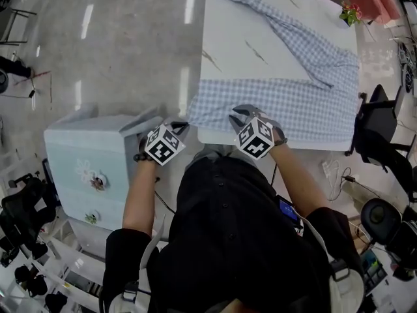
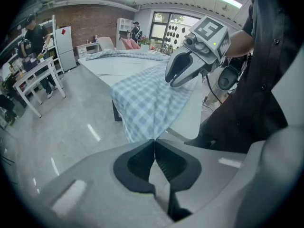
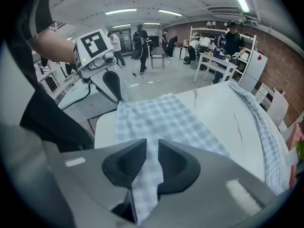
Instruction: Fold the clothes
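Left gripper clamps the checked shirt corner; right gripper, jaws parted around the hem, risks dropping it

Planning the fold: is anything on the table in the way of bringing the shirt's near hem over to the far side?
Nothing visible does. Beyond the shirt the table is bare except the shirt's own sleeve, stretched to the far edge. Flowers sit at the far right corner, off to the side.

No legible text, labels, brands or numbers anywhere.
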A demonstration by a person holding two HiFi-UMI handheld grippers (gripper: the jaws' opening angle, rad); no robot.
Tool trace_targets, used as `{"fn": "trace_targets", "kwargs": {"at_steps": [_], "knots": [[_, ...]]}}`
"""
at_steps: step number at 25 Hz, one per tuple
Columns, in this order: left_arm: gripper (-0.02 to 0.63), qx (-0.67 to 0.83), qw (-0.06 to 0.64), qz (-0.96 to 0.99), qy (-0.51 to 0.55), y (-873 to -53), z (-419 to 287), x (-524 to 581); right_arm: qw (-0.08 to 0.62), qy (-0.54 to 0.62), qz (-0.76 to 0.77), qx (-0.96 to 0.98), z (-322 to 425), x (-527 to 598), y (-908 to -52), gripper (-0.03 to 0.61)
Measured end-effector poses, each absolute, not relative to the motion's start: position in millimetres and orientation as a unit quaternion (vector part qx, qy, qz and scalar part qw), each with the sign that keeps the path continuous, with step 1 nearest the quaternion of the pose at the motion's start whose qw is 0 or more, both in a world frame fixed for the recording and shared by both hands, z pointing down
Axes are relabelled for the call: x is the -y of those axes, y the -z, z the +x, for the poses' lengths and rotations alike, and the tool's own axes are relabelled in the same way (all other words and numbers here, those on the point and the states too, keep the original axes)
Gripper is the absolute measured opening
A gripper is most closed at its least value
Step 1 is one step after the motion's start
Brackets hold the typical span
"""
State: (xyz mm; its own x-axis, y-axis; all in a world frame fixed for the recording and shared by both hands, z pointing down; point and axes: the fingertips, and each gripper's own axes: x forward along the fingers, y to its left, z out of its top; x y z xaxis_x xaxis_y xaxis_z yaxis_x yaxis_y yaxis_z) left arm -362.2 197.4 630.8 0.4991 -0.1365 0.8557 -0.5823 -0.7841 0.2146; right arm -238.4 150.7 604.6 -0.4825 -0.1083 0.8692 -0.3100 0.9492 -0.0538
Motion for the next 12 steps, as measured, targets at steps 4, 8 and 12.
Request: {"fn": "trace_targets", "kwargs": {"at_steps": [4, 8, 12], "knots": [[0.014, 0.209, 0.254, 0.835, -0.441, -634, -360, -197, 0.512, -0.105, 0.114, 0.845, -247, -155, -617, 0.080], [0.043, 0.183, 0.247, 0.844, -0.440, -634, -352, -200, 0.515, -0.116, 0.109, 0.842, -249, -155, -620, 0.080], [0.074, 0.178, 0.246, 0.848, -0.434, -631, -352, -195, 0.524, -0.117, 0.104, 0.837, -249, -154, -620, 0.078]]}}
